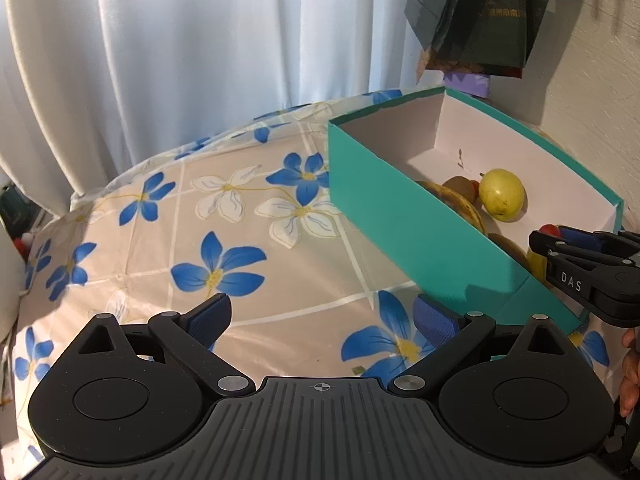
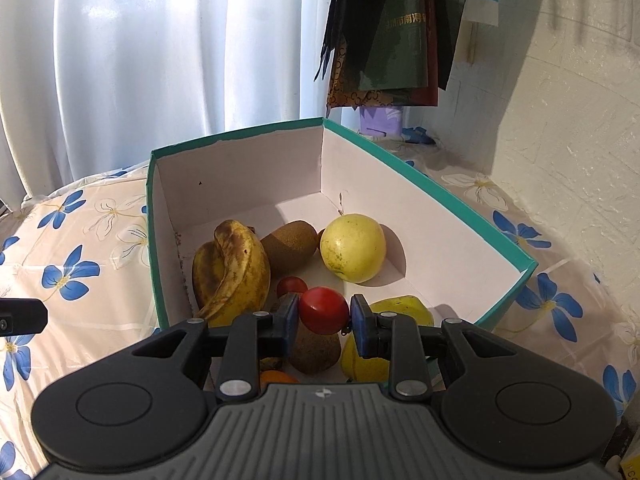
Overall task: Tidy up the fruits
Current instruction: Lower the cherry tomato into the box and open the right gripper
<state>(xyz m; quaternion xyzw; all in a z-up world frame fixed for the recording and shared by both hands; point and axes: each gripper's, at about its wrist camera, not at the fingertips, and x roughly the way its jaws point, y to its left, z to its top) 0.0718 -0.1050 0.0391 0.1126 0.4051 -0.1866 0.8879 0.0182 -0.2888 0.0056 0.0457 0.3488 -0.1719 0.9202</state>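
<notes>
The letters "DAS" stand in white on the black arm of the right tongs (image 1: 576, 240), seen at three o'clock in the left wrist view. In the right wrist view, a line of gold Chinese characters runs across a dark green bag (image 2: 400, 36) hanging at one o'clock; "南" can be made out, the rest is too blurred. The same bag (image 1: 480, 12) in the left wrist view carries gold print too small to read.
</notes>
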